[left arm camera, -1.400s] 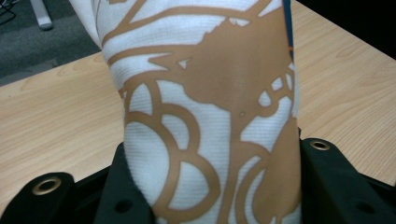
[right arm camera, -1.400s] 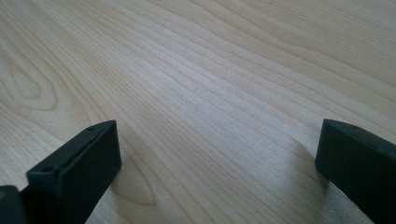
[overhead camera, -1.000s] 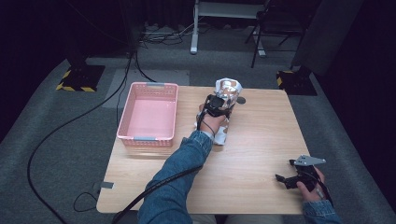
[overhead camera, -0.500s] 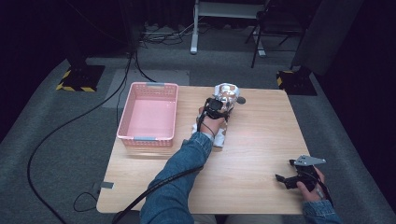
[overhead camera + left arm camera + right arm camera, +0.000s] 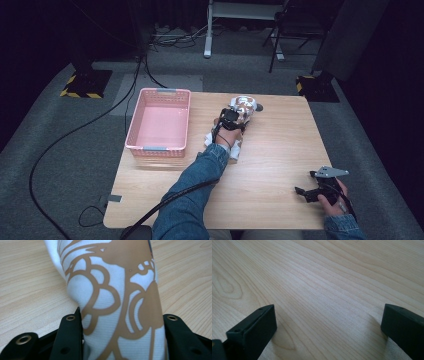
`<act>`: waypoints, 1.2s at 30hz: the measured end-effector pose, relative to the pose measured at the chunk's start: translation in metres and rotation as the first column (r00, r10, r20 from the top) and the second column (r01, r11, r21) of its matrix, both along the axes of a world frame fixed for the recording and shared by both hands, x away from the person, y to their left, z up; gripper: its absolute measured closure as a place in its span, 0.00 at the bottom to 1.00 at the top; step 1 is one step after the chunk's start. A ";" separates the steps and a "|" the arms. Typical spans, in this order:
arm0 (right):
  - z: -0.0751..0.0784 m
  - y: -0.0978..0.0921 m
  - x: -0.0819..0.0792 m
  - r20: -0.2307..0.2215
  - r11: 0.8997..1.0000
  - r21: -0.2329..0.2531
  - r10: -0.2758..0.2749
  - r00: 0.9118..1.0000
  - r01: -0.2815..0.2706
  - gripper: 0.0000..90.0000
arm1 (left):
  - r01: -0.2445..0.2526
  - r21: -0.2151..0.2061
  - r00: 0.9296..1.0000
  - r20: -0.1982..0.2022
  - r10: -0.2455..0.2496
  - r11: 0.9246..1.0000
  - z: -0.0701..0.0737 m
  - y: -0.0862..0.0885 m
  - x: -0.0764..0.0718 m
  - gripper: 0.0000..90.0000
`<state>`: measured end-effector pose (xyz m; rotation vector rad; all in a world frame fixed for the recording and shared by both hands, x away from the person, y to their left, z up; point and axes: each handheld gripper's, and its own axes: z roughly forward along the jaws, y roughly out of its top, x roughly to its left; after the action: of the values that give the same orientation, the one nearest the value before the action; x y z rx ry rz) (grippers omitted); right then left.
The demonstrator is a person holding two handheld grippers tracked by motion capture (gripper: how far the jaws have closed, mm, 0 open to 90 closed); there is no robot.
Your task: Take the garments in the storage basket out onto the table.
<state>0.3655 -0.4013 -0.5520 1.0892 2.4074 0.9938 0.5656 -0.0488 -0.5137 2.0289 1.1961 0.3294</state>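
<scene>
Dark carpet and trailing cables surround the pale wooden worktop (image 5: 270,165) where the work goes on. At its far middle the left hand-held gripper (image 5: 122,340) has its jaws pressed onto a white cloth with a tan pattern (image 5: 117,290), which bulges between them and rises from the wood. Seen from the high view, the cloth (image 5: 235,150) lies just right of the pink basket (image 5: 159,120), near a shiny bundle (image 5: 245,104). The hold looks shallow, so a quick lift could let the fabric slip free, or its loose end could drag against the bundle. The left forearm stretches forward, sleeve over the worktop. The right hand-held gripper (image 5: 312,192) rests low at the near right corner, jaws wide apart and empty
</scene>
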 end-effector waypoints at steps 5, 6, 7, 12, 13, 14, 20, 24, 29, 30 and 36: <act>0.000 0.000 0.000 0.000 1.000 0.000 0.000 1.000 0.000 0.00 | 0.000 0.006 1.000 -0.008 0.000 1.000 -0.004 -0.001 0.000 0.60; 0.000 0.000 0.000 0.000 1.000 0.000 0.000 1.000 0.000 0.00 | -0.001 0.006 1.000 -0.008 0.001 1.000 -0.005 -0.001 0.000 0.60; 0.000 0.000 0.000 0.000 1.000 0.000 0.000 1.000 0.000 0.00 | 0.000 0.006 1.000 -0.006 0.000 1.000 -0.006 -0.002 0.000 0.59; 0.000 0.000 0.000 0.000 1.000 0.000 0.001 1.000 -0.001 0.00 | 0.000 0.018 1.000 0.003 0.000 1.000 -0.007 -0.002 0.000 0.54; 0.000 0.000 0.000 0.000 1.000 0.000 0.001 1.000 -0.001 0.00 | -0.006 0.029 1.000 0.010 0.006 1.000 -0.007 -0.003 0.000 0.52; 0.000 0.000 0.000 0.000 1.000 0.000 0.001 1.000 -0.001 0.00 | -0.008 0.033 1.000 0.015 0.008 0.999 -0.007 -0.003 0.000 0.49; 0.000 0.000 0.000 -0.001 1.000 0.000 0.002 1.000 -0.002 0.00 | -0.050 -0.001 0.998 0.038 0.050 0.999 -0.001 -0.003 -0.002 0.19; 0.000 0.000 0.000 -0.001 1.000 0.001 0.002 1.000 -0.002 0.00 | -0.041 -0.022 0.997 0.063 0.042 0.999 0.007 -0.001 -0.005 0.13; 0.000 0.000 0.000 -0.001 1.000 0.000 0.002 1.000 -0.002 0.00 | -0.021 -0.049 0.995 0.094 0.026 0.999 0.017 0.001 -0.011 0.11; 0.000 0.000 0.000 -0.001 1.000 0.000 0.003 1.000 -0.003 0.00 | -0.020 -0.052 0.995 0.099 0.025 0.998 0.020 0.002 -0.013 0.11; 0.000 0.000 -0.001 -0.001 1.000 0.000 0.003 1.000 -0.003 0.00 | 0.002 -0.058 0.987 0.157 0.007 0.998 0.038 0.005 -0.025 0.11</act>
<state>0.3649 -0.4015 -0.5519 1.0875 2.4104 0.9948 0.5407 -0.0436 -0.4762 1.9141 1.0986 0.4434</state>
